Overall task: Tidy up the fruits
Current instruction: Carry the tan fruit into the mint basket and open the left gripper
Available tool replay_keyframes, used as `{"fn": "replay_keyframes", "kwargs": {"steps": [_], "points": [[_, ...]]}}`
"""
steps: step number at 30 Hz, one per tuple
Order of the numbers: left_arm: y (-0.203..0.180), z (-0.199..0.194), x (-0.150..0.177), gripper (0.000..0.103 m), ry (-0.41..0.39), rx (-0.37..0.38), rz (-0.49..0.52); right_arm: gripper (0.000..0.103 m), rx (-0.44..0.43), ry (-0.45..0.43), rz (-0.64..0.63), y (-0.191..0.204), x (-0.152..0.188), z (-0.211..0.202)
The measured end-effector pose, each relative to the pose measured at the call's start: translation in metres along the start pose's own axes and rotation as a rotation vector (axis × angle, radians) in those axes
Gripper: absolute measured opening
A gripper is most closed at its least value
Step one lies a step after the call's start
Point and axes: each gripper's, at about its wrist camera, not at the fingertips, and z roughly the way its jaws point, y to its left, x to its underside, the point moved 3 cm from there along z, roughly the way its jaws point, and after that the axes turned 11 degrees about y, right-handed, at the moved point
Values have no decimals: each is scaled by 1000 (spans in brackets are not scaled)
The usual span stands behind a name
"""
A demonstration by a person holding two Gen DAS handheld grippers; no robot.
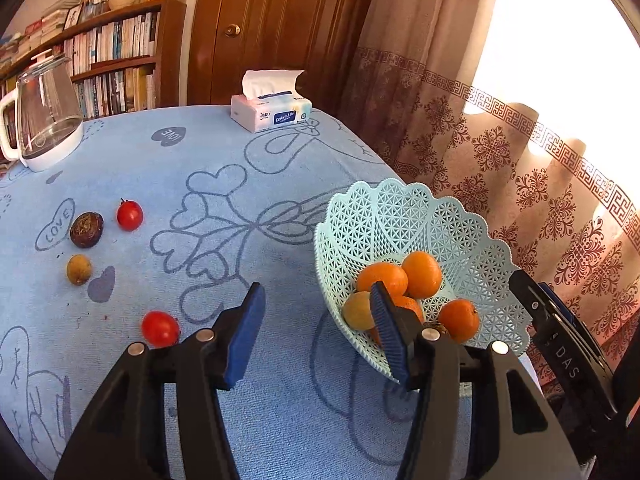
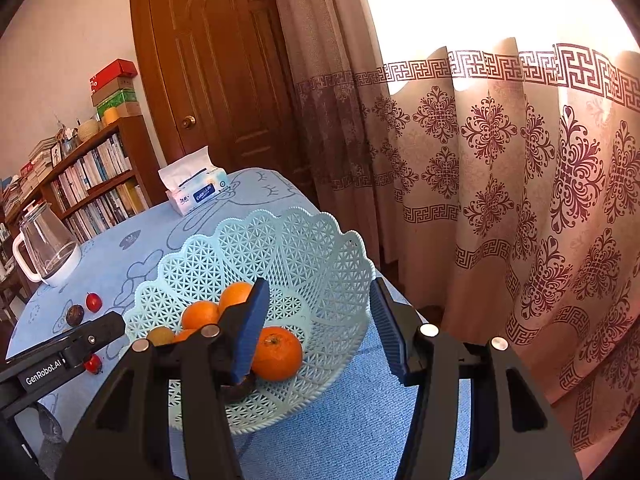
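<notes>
- Left wrist view shows the left gripper (image 1: 318,328) with its jaws spread wide and nothing between them, hovering above the blue tablecloth (image 1: 224,148) between the loose fruit and the basket (image 1: 404,216)
- Nearest loose piece is a cherry tomato (image 1: 160,328), just beside the left finger's outer side and a little lower-left of the jaw gap; it is not between the pads
- Farther out to the left lie a small yellow-brown fruit (image 1: 79,269), a dark wrinkled fruit (image 1: 87,229) and a second cherry tomato (image 1: 129,215), near one another but not touching
- Right wrist view shows the right gripper (image 2: 320,332) also agape and empty, poised over the basket's near rim, its left finger overlapping an orange (image 2: 276,353) inside
- Other oranges (image 2: 200,314) and a yellow-brown fruit sit in the basket bottom, with something dark half hidden behind the finger
- My judgement: the tomatoes are light, smooth-skinned and soft, so they may roll or squirt out; take one across its widest middle with a gentle close
- The wrinkled fruit looks firmer and rougher, likely an easier grip
- The basket looks like thin, light plastic lattice and could slide if bumped, so fruit should be lowered in, not dropped
</notes>
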Motion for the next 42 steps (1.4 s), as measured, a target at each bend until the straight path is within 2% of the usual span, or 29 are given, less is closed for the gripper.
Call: {"fn": "replay_keyframes", "kwargs": {"steps": [7,10,21,27,30,33,42], "points": [[2,11,6,57,33,-47,20,54,7,-3,-3,2,0,0],[-1,16,9,62,43,-58,39,54,7,-4,-4,2,0,0],[-6,26,13,66,85,-37,51,54,9,-3,-6,2,0,-1],[1,15,13,67,64,-33,30,54,17,-4,-12,2,-1,-1],[6,9,14,75,52,-40,9,54,24,-6,-17,3,-1,-1],[13,0,14,77,35,-46,-5,54,31,-9,-19,4,0,-1],[46,-27,21,77,-25,-100,-62,54,53,-15,-34,7,-1,-3]]}}
